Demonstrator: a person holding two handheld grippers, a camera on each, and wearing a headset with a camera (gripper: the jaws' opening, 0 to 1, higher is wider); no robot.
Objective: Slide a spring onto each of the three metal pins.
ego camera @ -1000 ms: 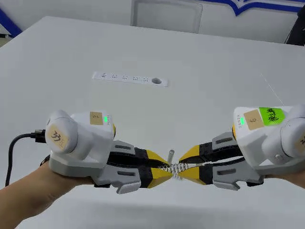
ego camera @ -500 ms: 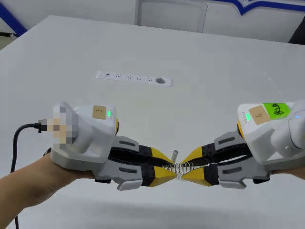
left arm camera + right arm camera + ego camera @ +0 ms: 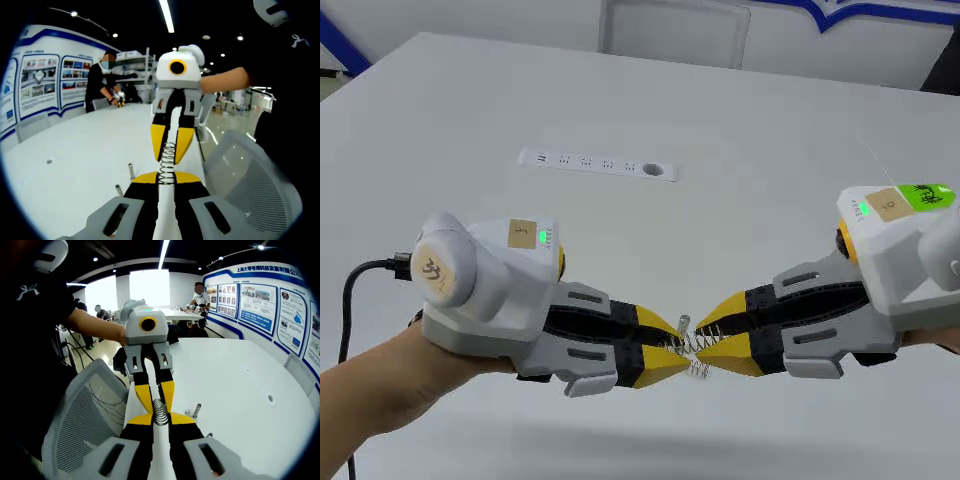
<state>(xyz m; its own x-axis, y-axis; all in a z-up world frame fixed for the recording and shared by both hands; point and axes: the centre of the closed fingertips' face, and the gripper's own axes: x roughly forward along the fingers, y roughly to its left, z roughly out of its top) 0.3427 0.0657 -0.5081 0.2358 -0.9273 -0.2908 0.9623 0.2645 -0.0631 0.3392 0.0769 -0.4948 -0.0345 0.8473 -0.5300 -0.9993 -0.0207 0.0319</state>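
Observation:
A small steel spring [image 3: 691,342] hangs above the white table, pinched at its two ends between both grippers. My left gripper [image 3: 678,352] comes in from the left and is shut on one end of the spring [image 3: 165,161]. From the right, my right gripper [image 3: 706,338] is shut on the other end, sitting slightly higher, so the spring [image 3: 159,412] slopes. A short upright metal pin [image 3: 684,323] stands on the table just behind the tips. Two pins [image 3: 131,170] [image 3: 118,190] show left of the jaws in the left gripper view, and one pin [image 3: 196,410] shows in the right gripper view.
A white power strip [image 3: 596,164] lies flat mid-table, beyond the grippers. A black cable [image 3: 355,305] runs from the left gripper's rear. A grey mesh chair [image 3: 87,415] stands at the table's near edge. People stand at the far end of the room.
The right gripper has risen and drawn slightly right, so the spring between the tips now slopes instead of lying level. The left gripper has stayed almost still.

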